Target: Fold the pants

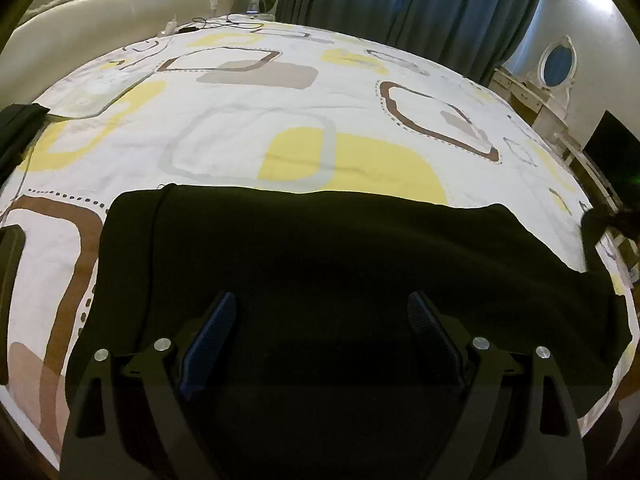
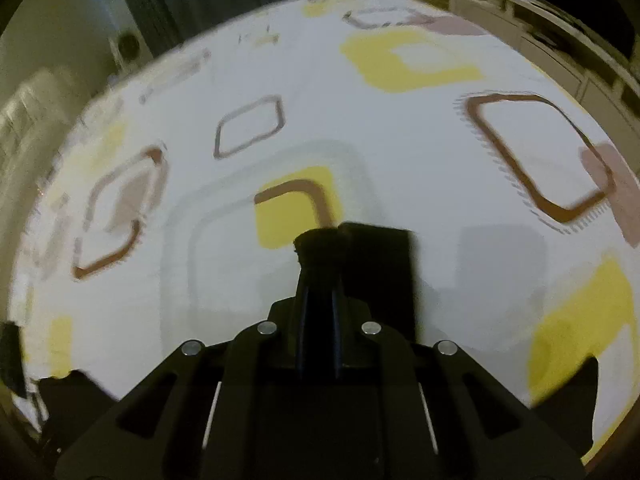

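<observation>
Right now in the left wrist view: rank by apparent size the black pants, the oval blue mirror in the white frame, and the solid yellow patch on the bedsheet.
1. Black pants, largest, though nearest the camera, which inflates them.
2. Solid yellow patch on the bedsheet.
3. Oval blue mirror, smallest, but farthest away, so its true size is unsure.

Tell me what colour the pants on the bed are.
Black; the pants show best in the left wrist view, spread on the patterned bedsheet.

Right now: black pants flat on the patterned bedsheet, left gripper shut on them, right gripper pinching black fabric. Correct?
Wrong on the left gripper: its jaws stand wide open over the black pants, per the left wrist view. The right gripper does pinch black fabric above the patterned bedsheet.
</observation>
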